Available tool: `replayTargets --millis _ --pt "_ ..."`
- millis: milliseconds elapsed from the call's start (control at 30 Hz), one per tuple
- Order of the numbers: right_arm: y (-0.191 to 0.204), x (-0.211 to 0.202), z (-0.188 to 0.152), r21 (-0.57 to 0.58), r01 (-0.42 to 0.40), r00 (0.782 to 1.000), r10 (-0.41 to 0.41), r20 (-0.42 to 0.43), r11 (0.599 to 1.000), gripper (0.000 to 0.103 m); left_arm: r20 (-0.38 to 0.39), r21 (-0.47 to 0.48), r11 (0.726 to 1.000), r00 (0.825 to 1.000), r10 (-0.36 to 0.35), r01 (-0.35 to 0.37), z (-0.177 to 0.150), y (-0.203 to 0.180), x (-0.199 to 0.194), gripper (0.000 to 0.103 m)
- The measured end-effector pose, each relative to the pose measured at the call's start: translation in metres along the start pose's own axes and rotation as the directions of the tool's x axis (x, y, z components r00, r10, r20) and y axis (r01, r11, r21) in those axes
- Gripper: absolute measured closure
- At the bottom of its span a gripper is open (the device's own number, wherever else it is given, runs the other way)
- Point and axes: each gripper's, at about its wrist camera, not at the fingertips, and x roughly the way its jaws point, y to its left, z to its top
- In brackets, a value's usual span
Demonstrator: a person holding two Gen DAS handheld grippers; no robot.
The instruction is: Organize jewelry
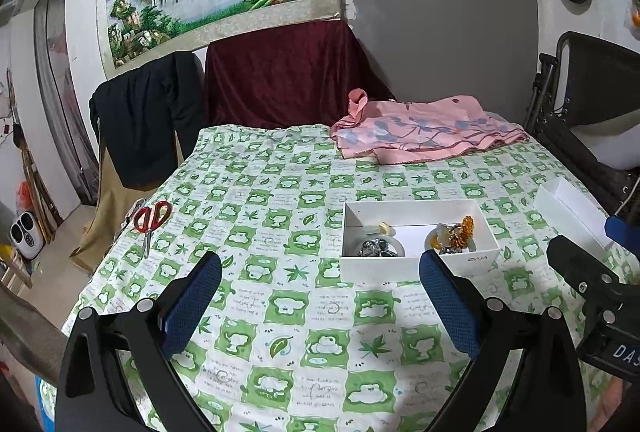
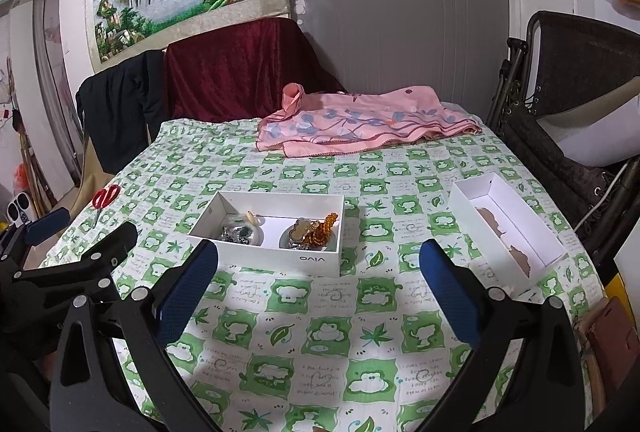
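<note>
A white open box (image 1: 416,264) (image 2: 276,256) sits mid-table and holds jewelry: an amber bead bracelet (image 1: 464,230) (image 2: 326,228), a dark silver piece (image 1: 374,248) (image 2: 236,234), a pale bangle (image 2: 252,219). A second white box (image 2: 508,228) (image 1: 568,208) with torn lining lies to the right, holding no jewelry. My left gripper (image 1: 320,268) is open and empty, just short of the jewelry box. My right gripper (image 2: 320,258) is open and empty, between the two boxes and nearer me.
Red scissors (image 1: 150,220) (image 2: 105,198) lie at the table's left edge. A folded pink cloth (image 1: 424,132) (image 2: 360,124) lies at the back. The table has a green-patterned cover (image 1: 280,192). A dark chair (image 2: 568,92) stands at the right.
</note>
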Motion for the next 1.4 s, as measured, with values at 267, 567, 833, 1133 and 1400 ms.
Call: replayTargets --millis 267,567,833,1133,1400 --pt "-0.0001 -0.0033 0.0003 0.001 -0.001 1.0 0.001 0.006 1.0 0.007 -0.002 -0.002 1.0 1.0 -0.008 0.008 0.0004 -0.0013 -0.0019 0.006" --pt "-0.003 -0.0063 0.0017 0.007 0.0 1.0 0.0 0.016 1.0 0.007 -0.004 -0.001 1.0 1.0 -0.007 0.007 0.002 -0.0039 -0.0036 0.006" --pt "-0.0049 -0.0066 0.0021 0.011 -0.002 1.0 0.002 0.017 1.0 0.007 0.008 0.013 1.0 1.0 -0.002 0.002 0.0021 -0.0062 -0.0073 0.006" --pt "-0.005 -0.0067 0.0021 0.013 -0.002 1.0 0.002 0.017 1.0 0.007 0.005 0.007 1.0 1.0 -0.004 0.004 0.0027 -0.0074 -0.0081 0.006" --pt "-0.0056 -0.0073 0.0029 0.015 -0.002 1.0 0.002 0.019 1.0 0.007 -0.001 -0.008 1.0 1.0 -0.006 0.006 0.0032 -0.0056 -0.0073 0.006"
